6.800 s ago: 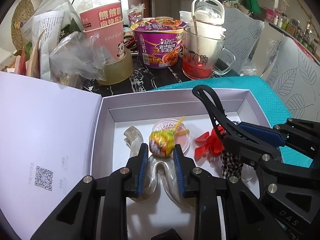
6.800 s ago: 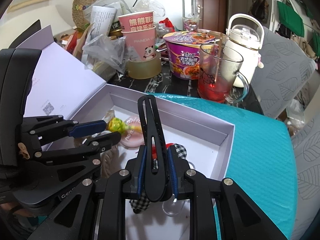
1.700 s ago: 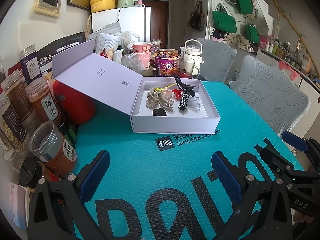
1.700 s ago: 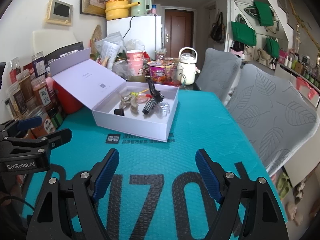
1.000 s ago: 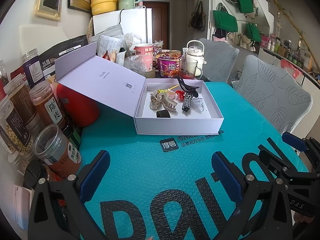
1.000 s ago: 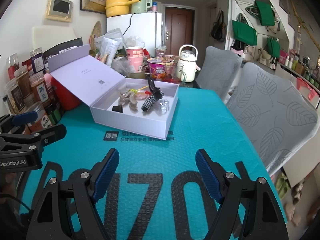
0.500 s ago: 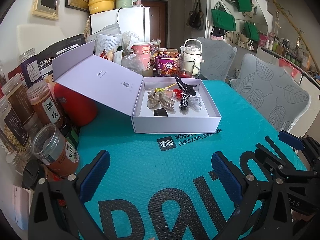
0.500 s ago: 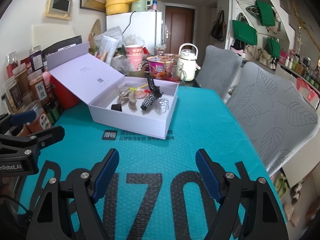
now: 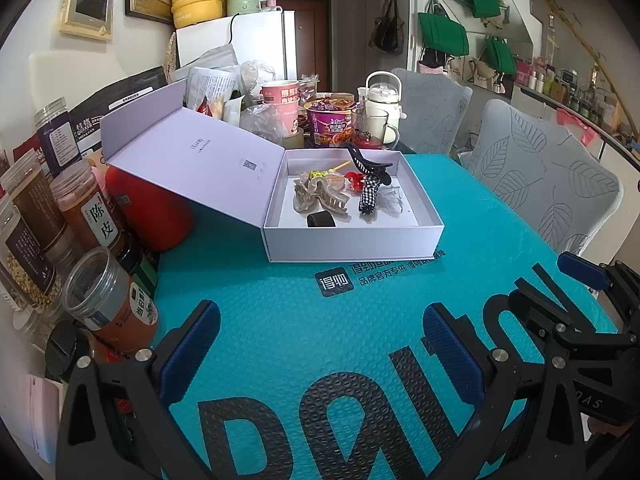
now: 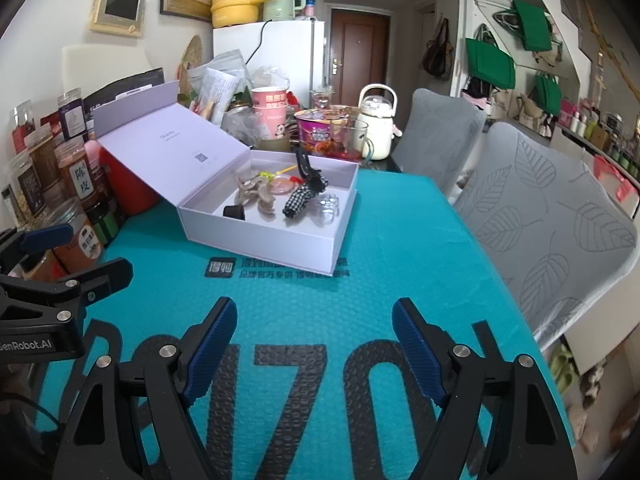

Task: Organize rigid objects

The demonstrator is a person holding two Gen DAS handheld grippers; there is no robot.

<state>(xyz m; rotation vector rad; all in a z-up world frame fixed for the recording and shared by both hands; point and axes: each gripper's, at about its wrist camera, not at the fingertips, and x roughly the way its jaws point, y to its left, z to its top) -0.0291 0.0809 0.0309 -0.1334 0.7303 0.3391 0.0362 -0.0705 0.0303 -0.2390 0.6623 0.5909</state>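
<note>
- Both tongs hang low over the teal counter (image 9: 280,320), spread wide and holding nothing: the left tongs (image 9: 320,352) at the bottom of the left view, the right tongs (image 10: 314,344) at the bottom of the right view.
- The open box (image 9: 352,240) sits well ahead of both, in the middle of each frame, lid leaning back toward the upper left.
- Inside lie the hair things: a beige claw clip (image 9: 320,198), a black claw clip (image 9: 366,164) propped on end, a checked bow (image 9: 368,196), a clear clip (image 9: 390,198) and a small black piece (image 9: 321,221).
- No loose item shows on the counter, so the sorting looks about finished to me.
- The box lies dead ahead of the left tongs and ahead-left of the right, so neither is clearly nearer.
- The left view shows the jars (image 9: 100,300) close at its lower left; the right view shows the box's right wall (image 10: 344,216) and the chairs (image 10: 552,216).
</note>
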